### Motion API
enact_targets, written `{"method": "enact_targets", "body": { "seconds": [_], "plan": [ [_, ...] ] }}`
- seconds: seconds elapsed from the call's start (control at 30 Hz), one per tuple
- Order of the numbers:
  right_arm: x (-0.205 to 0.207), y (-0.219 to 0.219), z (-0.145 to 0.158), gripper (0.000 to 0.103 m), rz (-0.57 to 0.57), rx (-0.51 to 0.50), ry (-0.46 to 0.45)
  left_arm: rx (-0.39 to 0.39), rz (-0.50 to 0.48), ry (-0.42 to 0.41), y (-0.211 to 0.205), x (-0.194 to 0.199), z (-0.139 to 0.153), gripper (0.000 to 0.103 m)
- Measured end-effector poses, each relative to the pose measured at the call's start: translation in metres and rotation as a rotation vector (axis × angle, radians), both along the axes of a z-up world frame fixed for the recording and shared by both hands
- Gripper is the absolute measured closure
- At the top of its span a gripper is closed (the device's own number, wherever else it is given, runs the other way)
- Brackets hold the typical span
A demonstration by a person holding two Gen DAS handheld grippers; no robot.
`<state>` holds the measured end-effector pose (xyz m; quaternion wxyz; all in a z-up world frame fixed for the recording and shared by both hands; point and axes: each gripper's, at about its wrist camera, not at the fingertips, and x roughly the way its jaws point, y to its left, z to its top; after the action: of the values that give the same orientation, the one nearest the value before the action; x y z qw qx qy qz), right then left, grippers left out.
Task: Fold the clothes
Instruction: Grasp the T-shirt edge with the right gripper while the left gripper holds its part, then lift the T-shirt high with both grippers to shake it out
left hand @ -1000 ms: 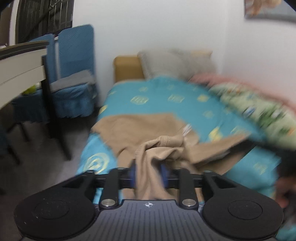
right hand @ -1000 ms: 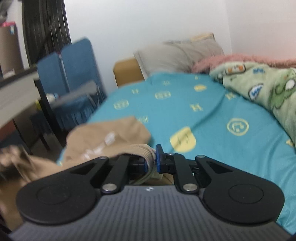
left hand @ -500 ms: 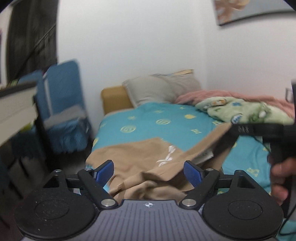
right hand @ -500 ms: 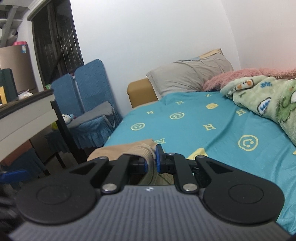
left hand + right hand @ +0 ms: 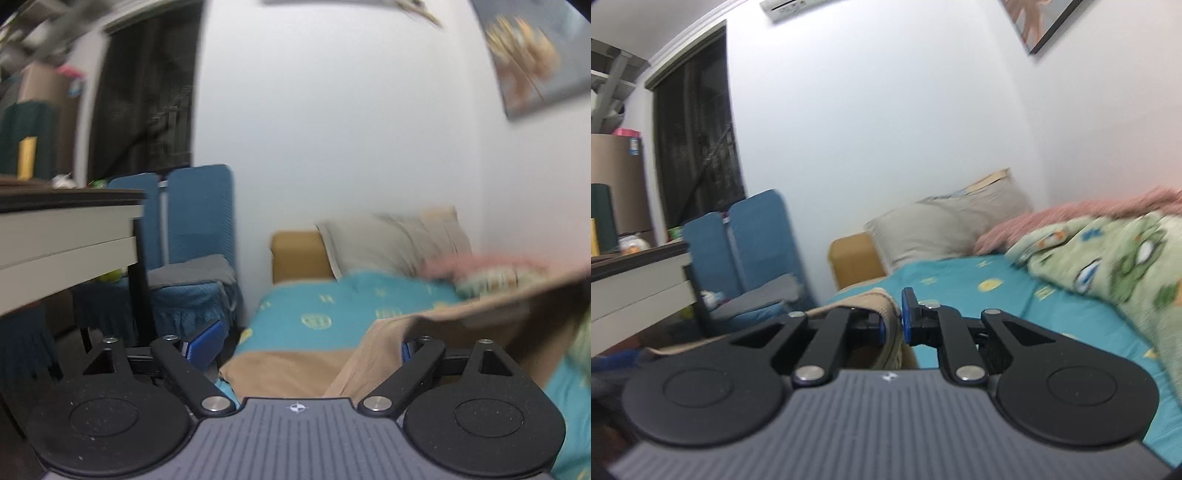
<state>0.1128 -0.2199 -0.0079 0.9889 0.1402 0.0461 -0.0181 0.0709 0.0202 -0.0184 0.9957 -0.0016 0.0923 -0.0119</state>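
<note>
A tan garment (image 5: 295, 369) lies partly on the teal bed sheet (image 5: 332, 306) and is lifted toward the right of the left wrist view. My left gripper (image 5: 306, 347) is open, its blue pads wide apart; the cloth drapes over its right finger. My right gripper (image 5: 894, 325) is shut on a thick folded edge of the tan garment (image 5: 886, 314), held above the bed.
A grey pillow (image 5: 942, 225) and tan headboard (image 5: 849, 258) are at the bed's far end. A green frog blanket (image 5: 1108, 258) and pink blanket lie on the right. Blue chairs (image 5: 195, 229) and a white table (image 5: 66, 236) stand left.
The left gripper opened and let go of the garment, then swung left and tilted up. The right gripper rose, still holding the cloth edge.
</note>
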Motion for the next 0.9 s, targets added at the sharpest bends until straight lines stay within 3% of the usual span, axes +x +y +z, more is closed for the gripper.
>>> {"method": "enact_targets", "body": {
  "seconds": [0.07,0.1,0.2,0.3,0.47,0.6,0.73,0.77,0.9],
  "plan": [
    [0.0,-0.002,0.0,0.086,-0.028,-0.01,0.003,-0.015,-0.001,-0.007,0.007,-0.012,0.01,0.01],
    [0.001,-0.001,-0.001,0.074,-0.045,-0.022,0.009,0.012,0.009,-0.008,0.007,-0.017,0.014,0.01],
    [0.003,0.003,-0.006,0.051,-0.112,-0.101,0.035,0.159,0.043,0.032,0.0,-0.021,0.009,0.01],
    [0.005,0.005,-0.012,0.05,-0.219,-0.182,0.061,0.305,0.049,0.153,-0.012,-0.004,-0.01,0.01],
    [-0.002,-0.013,-0.009,0.05,-0.28,-0.12,0.041,0.457,-0.02,0.325,-0.028,0.007,-0.047,0.009],
    [0.007,-0.017,-0.013,0.038,-0.274,-0.166,0.091,0.412,0.05,0.303,-0.014,0.006,-0.042,0.009],
    [0.026,-0.029,-0.034,0.033,-0.199,-0.17,0.272,0.32,0.131,0.205,0.009,0.004,-0.024,0.002],
    [0.026,-0.032,-0.039,0.028,-0.202,-0.147,0.284,0.3,0.141,0.17,0.014,0.002,-0.019,0.001],
    [0.009,-0.024,-0.029,0.027,-0.205,-0.124,0.196,0.193,0.21,0.073,0.022,-0.017,0.009,0.003]
  ]
}}
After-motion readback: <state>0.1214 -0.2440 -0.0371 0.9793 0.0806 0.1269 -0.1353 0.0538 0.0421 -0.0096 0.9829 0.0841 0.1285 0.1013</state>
